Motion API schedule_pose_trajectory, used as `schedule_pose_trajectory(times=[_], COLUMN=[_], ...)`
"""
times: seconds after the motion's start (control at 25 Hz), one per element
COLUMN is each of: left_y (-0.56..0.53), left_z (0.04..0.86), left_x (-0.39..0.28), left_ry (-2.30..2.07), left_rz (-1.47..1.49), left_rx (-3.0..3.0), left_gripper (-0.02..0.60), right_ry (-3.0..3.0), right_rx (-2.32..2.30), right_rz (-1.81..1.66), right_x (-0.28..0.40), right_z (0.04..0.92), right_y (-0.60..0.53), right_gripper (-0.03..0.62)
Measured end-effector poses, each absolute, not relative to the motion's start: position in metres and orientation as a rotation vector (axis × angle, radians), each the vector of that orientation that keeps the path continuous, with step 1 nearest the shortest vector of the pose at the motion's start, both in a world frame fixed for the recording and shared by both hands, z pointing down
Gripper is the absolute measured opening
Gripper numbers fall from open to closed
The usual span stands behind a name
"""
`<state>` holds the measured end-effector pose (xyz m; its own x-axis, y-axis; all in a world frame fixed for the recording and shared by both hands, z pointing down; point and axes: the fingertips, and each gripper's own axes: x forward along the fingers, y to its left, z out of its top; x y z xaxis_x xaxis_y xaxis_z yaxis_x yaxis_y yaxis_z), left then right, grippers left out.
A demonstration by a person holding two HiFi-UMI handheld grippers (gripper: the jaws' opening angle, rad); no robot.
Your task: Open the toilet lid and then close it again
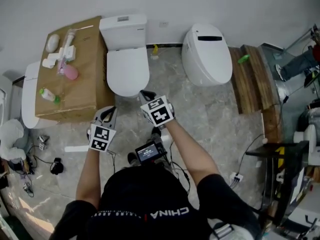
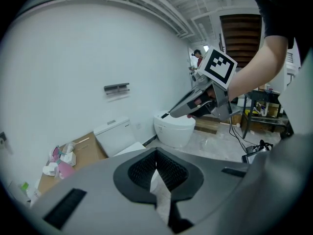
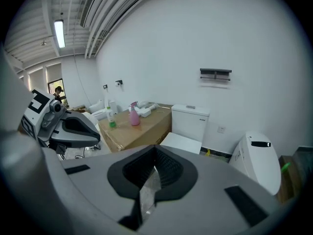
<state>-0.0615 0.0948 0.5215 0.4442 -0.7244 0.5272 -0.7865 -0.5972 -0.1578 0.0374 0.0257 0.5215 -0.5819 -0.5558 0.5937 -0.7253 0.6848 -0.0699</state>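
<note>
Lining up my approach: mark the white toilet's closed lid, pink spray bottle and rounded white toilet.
white toilet's closed lid (image 1: 128,71): head view, lid centre.
pink spray bottle (image 1: 70,72): head view, body.
rounded white toilet (image 1: 207,54): head view, top.

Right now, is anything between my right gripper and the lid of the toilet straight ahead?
Nothing visible. The right gripper, jaws shut and empty, is just in front of the closed toilet lid. The cardboard box stands beside the toilet on the left, clear of the path.
</note>
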Motion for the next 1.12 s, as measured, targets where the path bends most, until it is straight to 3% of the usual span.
schedule_pose_trajectory(times=[0.4, 1.12], left_y=[0.166, 0.177], left_z=[0.514, 0.499], left_x=[-0.100, -0.033], left_ry=[-1.397, -1.467], left_rz=[0.793, 0.791], left_rx=[2.607, 2.579], left_gripper=[0.009, 0.009], right_ry=[-2.308, -2.435], right_rx=[1.084, 1.057], right_rz=[0.388, 0.376], right_x=[0.017, 0.060], right_z=[0.516, 0.478], right_y=[0.114, 0.125], right_gripper=[0.014, 0.014])
